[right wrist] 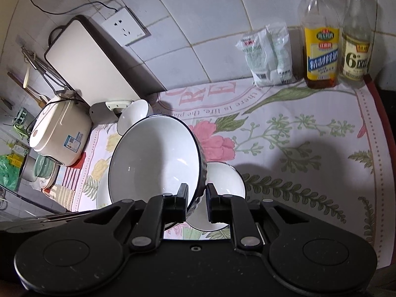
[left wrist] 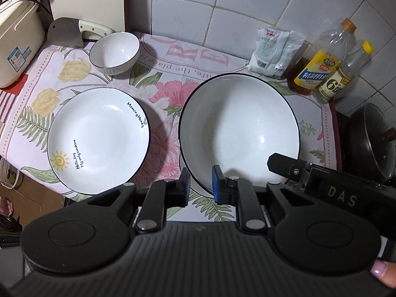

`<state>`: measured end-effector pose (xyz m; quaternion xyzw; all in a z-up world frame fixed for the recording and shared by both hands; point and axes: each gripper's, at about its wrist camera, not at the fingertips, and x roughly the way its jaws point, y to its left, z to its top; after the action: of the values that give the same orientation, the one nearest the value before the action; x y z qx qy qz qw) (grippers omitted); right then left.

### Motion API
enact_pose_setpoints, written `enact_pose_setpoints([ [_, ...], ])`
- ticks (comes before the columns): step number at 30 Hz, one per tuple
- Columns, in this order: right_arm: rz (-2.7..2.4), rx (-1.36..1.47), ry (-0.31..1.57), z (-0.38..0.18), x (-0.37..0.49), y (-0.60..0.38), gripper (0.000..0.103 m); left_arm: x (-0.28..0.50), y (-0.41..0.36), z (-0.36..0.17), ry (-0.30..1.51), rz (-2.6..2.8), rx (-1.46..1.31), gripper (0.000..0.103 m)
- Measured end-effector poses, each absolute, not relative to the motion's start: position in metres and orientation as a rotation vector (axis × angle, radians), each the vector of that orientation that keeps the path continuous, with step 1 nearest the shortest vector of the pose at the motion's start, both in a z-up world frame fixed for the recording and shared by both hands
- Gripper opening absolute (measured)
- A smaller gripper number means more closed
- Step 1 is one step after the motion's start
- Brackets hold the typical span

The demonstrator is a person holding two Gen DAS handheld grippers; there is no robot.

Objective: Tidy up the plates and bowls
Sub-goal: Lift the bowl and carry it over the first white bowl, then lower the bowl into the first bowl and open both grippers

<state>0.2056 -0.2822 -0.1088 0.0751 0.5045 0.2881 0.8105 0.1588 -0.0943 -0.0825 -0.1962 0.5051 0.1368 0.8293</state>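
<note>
A: Both grippers on the big bowl [left wrist: 238, 128] rn. Left gripper [left wrist: 201, 185] is clamped on its near rim, one pad in, one out.

B: And the right gripper [right wrist: 196, 201]?

A: Same deal, pinching the rim on the other side. The bowl's tilted, raised off the floral cloth [right wrist: 309, 148], w/ another white dish [right wrist: 225, 185] right under it.

B: Rest of the stuff?

A: Printed plate [left wrist: 99, 139] sits flat just left of the bowl. Small bowl [left wrist: 115, 52] is further back, by the cleaver [left wrist: 65, 33].
</note>
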Motion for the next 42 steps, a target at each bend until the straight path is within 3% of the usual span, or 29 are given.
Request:
enact_pose_setpoints([
  [22, 0.591, 0.154, 1.161, -0.188, 0.230, -0.278, 0.020, 0.179, -0.087, -0.170, 1.127, 0.265, -0.458, 0.016],
  [42, 0.571, 0.068, 1.204, -0.201, 0.231, -0.269, 0.025, 0.193, -0.087, -0.183, 1.213, 0.257, -0.412, 0.017],
])
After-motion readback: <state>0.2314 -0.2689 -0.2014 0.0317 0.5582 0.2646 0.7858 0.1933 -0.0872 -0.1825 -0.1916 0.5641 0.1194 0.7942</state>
